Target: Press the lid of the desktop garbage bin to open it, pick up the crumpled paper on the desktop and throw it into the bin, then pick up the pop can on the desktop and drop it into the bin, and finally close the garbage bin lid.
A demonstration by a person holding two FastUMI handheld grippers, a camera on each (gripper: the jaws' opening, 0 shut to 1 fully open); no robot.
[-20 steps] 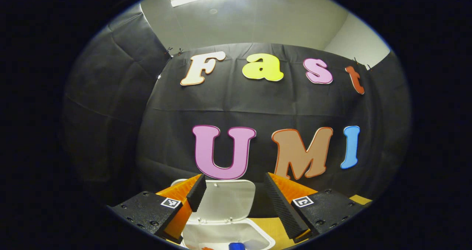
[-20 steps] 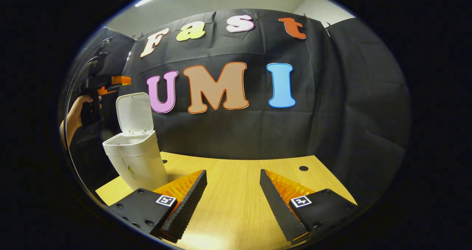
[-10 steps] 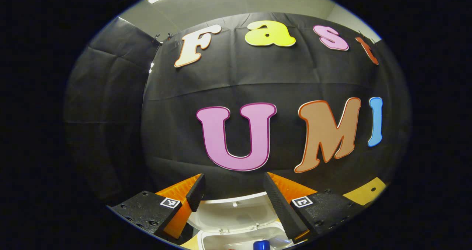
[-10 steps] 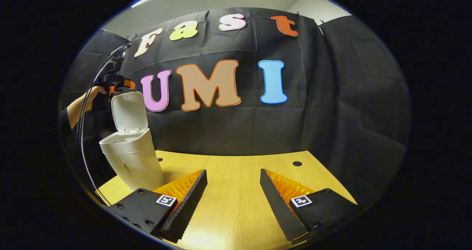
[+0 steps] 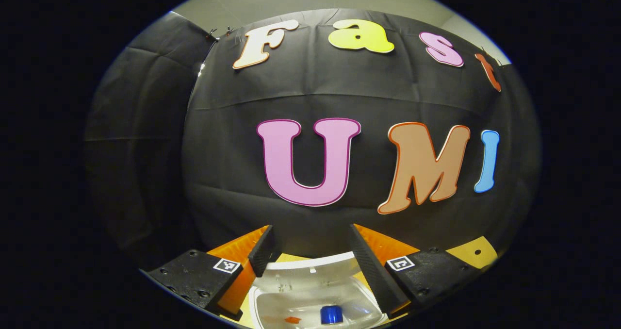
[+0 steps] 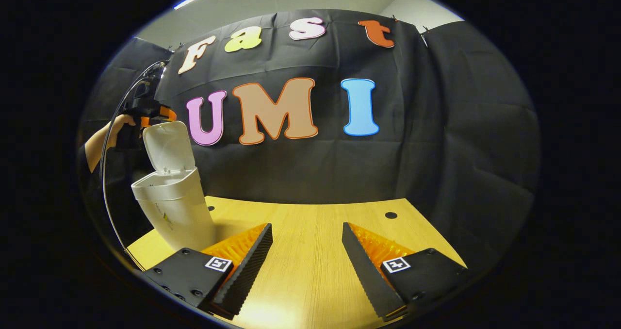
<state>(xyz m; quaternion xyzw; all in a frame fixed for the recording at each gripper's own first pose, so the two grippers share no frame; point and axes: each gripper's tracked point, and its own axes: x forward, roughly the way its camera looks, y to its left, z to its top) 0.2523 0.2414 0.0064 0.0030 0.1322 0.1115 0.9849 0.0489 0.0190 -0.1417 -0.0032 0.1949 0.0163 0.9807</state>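
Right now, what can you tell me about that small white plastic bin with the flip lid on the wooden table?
The small white plastic bin stands near the left edge of the light wooden table. Its body tapers downward and carries a small mark on the side. The hinged lid is raised, tilted over the opening, with the left gripper at its top edge. Inside lie a blue can and something small and orange.

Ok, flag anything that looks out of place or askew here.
Nothing stands out. The bin stands upright on the table, its lid still up, the can inside. The left gripper sits by the lid's top edge.
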